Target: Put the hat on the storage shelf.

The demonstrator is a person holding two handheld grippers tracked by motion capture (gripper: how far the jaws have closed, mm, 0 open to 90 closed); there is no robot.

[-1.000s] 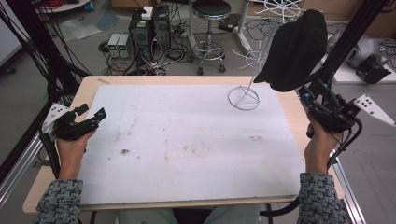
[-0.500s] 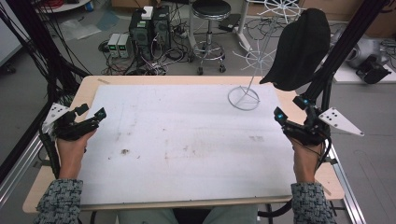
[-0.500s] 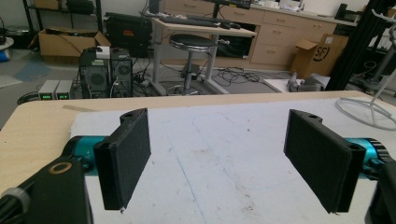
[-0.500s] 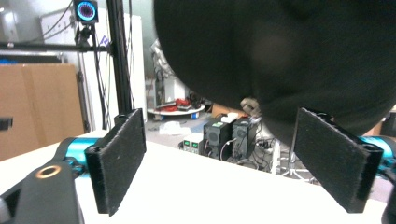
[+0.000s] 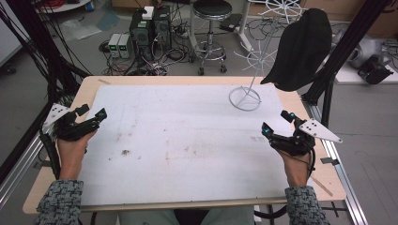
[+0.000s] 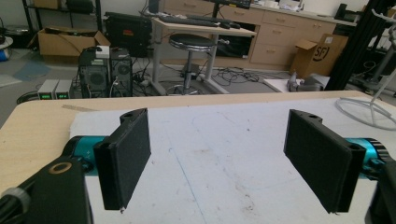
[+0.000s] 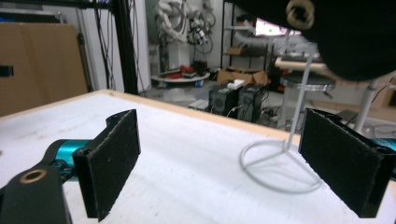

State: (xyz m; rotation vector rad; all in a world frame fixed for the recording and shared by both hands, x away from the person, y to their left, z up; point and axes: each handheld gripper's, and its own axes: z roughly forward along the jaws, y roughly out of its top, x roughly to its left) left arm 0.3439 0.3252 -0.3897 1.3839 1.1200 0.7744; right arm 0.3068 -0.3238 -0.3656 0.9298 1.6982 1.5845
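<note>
While both of my hands rest low over the desk (image 5: 187, 140), the right hand-held gripper (image 5: 278, 125) sits near the right edge with its jaws spread wide and nothing between them; they have just been opening. Its own view looks past the two black pads (image 7: 114, 158) to the white wire stand (image 7: 285, 154), whose round base sits on the white desk surface a little ahead. From above, that stand (image 5: 245, 97) is at the far right part of the desk, and its stem leans up to the black cap (image 5: 300, 51) hanging on top, well clear of my right hand-held gripper. The left hand-held gripper (image 5: 91, 116) lies near the left edge, jaws also wide apart and empty, pointing across the bare white surface.
</note>
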